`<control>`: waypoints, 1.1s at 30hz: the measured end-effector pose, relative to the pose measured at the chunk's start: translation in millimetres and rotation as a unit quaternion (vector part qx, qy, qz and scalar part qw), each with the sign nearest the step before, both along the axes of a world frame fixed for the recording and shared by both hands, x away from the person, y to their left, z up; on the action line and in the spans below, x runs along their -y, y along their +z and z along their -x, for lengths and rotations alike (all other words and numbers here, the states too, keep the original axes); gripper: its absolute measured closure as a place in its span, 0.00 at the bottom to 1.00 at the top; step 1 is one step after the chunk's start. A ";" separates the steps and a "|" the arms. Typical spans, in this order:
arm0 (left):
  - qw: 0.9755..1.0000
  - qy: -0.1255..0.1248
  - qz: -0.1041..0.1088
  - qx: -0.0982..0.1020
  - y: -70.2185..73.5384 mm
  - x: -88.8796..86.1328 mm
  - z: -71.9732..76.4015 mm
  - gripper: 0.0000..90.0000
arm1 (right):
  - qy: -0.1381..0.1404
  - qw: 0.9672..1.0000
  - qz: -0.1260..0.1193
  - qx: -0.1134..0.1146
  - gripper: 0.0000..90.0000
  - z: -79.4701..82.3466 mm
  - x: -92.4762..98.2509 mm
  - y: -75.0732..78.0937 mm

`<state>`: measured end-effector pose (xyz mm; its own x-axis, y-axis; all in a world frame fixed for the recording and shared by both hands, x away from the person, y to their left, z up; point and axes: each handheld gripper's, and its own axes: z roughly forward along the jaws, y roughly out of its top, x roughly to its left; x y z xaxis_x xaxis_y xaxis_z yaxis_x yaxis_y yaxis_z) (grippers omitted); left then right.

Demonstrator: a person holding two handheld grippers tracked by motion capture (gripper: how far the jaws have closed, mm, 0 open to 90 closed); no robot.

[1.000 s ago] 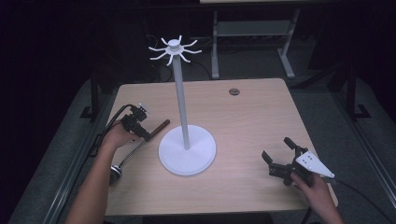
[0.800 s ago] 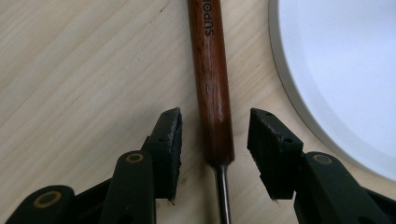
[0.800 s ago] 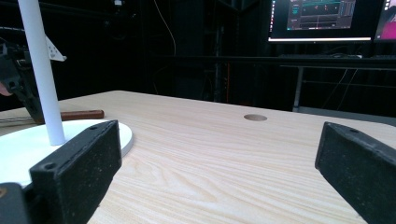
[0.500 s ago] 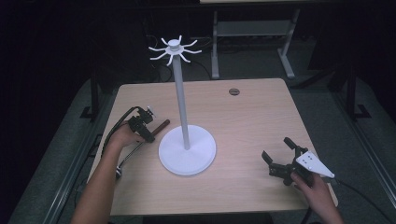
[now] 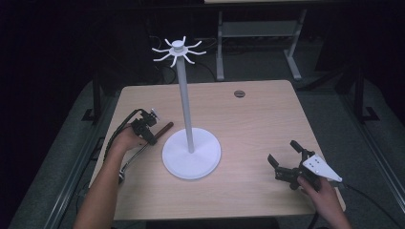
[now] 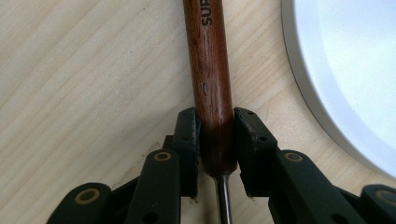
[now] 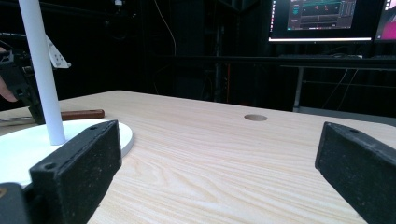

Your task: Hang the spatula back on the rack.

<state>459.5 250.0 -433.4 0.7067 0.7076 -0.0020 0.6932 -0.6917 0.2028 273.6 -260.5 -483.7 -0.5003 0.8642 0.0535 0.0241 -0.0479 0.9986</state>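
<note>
Table (image 5: 248, 119): light wood, with a round hole (image 5: 239, 93) near its far edge.
Stand (image 5: 191, 152): white, round base at the table's middle, tall post topped by radiating hooks.
Tool (image 6: 210, 79): brown wooden handle on a metal shank, lying on the table just left of the base.
Left gripper (image 6: 215, 140): jaws clamped on the handle's lower end, by the shank.
Right gripper (image 5: 285, 160): jaws spread wide, nothing between them, at the table's near right, well apart from the stand.
</note>
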 end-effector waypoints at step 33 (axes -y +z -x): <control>0.989 0.036 0.115 0.089 49.6 -18.6 20.3 0.81 | 0.000 1.000 0.000 0.000 0.00 0.0 0.0 0.0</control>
<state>439.2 268.6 -383.7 0.6577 0.7517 -0.0494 0.6788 -0.5629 0.4715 273.6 -260.5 -483.7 -0.5008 0.8639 0.0530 0.0244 -0.0472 0.9986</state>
